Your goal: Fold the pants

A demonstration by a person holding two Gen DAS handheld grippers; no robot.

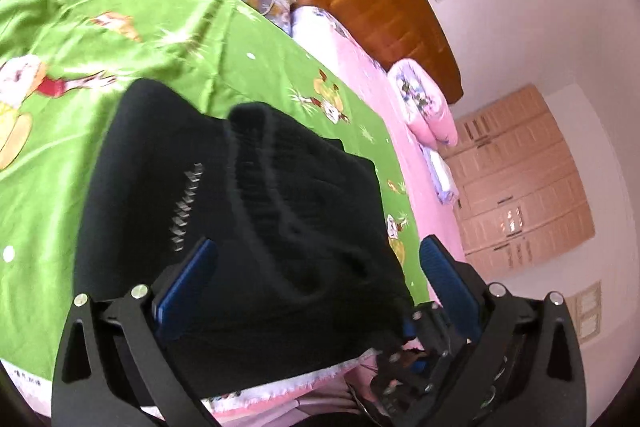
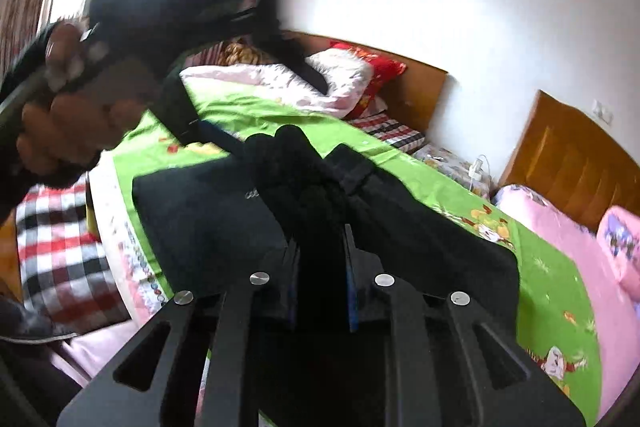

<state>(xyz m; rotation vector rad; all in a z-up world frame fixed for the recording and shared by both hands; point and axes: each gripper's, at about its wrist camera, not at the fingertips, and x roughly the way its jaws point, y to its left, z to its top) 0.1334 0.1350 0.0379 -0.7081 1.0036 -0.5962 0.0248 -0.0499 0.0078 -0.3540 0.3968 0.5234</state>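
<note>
Left wrist view: my left gripper (image 1: 316, 291) is spread wide, blue fingers (image 1: 186, 287) released, with the black pants (image 1: 248, 211) bunched up between and ahead of them; cloth touches the left pad, but nothing is pinched. The pants lie on the green cartoon-print sheet (image 1: 120, 15) of the bed, their long axis running away from the fingers toward the wooden headboard (image 1: 384, 11). A row of small white marks on the pants is too blurred to read. Right wrist view: my right gripper (image 2: 320, 259) is clenched on a raised fold of the pants (image 2: 304, 179), the rest spread flat on the green sheet (image 2: 560, 291) to either side. A blurred hand (image 2: 68, 107) holds the other gripper above the pants, headboard side. A faint white logo on the pants is illegible. I judge the right hand nearer the working fold.
</note>
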